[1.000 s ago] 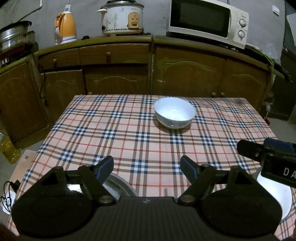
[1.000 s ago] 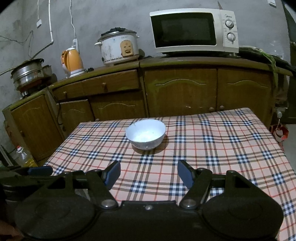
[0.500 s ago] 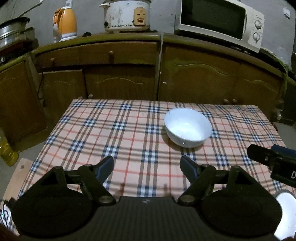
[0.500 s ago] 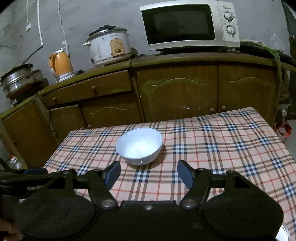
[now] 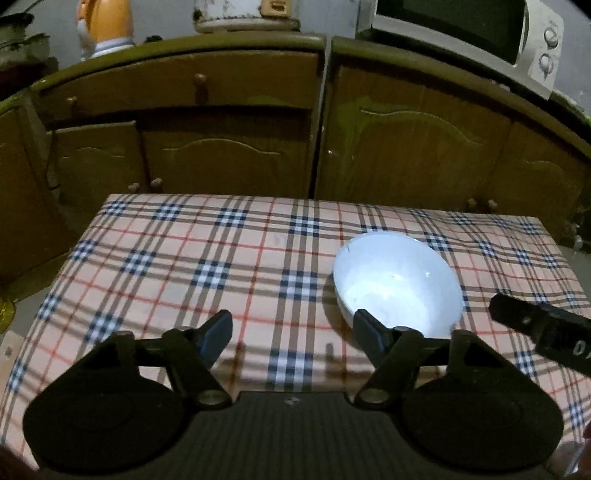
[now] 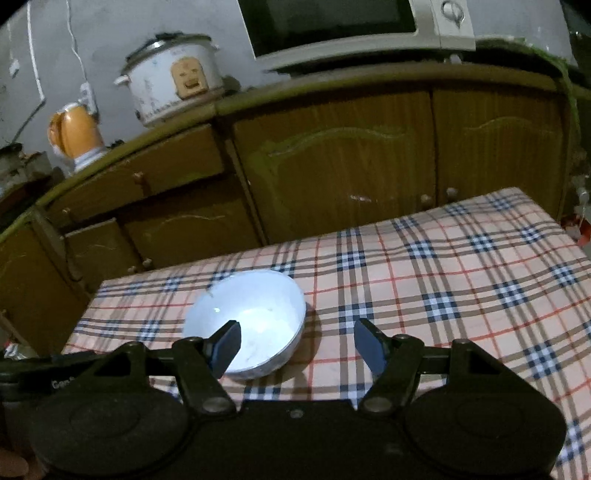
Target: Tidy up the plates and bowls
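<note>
Left wrist view
- Bowl (image 5: 398, 284): white, upright and empty, standing on the checked cloth toward the right of the surface (image 5: 184, 266).
- Left gripper (image 5: 291, 332): its fingers (image 5: 218, 334) are spread with only cloth between them; they have just been closing a little, and nothing sits in the gap. The right-hand finger overlaps the bowl's near rim in the picture; I cannot tell whether it touches.
- Right gripper (image 5: 532, 325): only a dark bar of it shows, reaching in from the right edge just beside the bowl.
- Cupboards (image 5: 229, 147): brown wooden doors and drawers behind the surface.
- Microwave (image 5: 480, 33): on the cupboard top at upper right.
- Rice cooker (image 5: 243, 14): on the cupboard top, cut off by the upper edge.
- Kettle (image 5: 105, 26): orange, left of the rice cooker.

Right wrist view
- Bowl (image 6: 255, 306): on the cloth near the left of the surface (image 6: 461, 277), low in the picture.
- Right gripper (image 6: 295, 345): fingers (image 6: 369, 349) spread wide, gripping nothing. The left-hand finger lies in front of the bowl's inside; the right-hand one is over bare cloth, clear of the bowl.
- Left gripper (image 6: 40, 373): a dark arm at the left edge, near the bowl.
- Rice cooker (image 6: 173, 88): white, on the cupboard top.
- Kettle (image 6: 75, 138): orange and blurred, left of the cooker.
- Microwave (image 6: 354, 29): at top, partly cut off.
- Cupboards (image 6: 351, 166): behind the surface.
</note>
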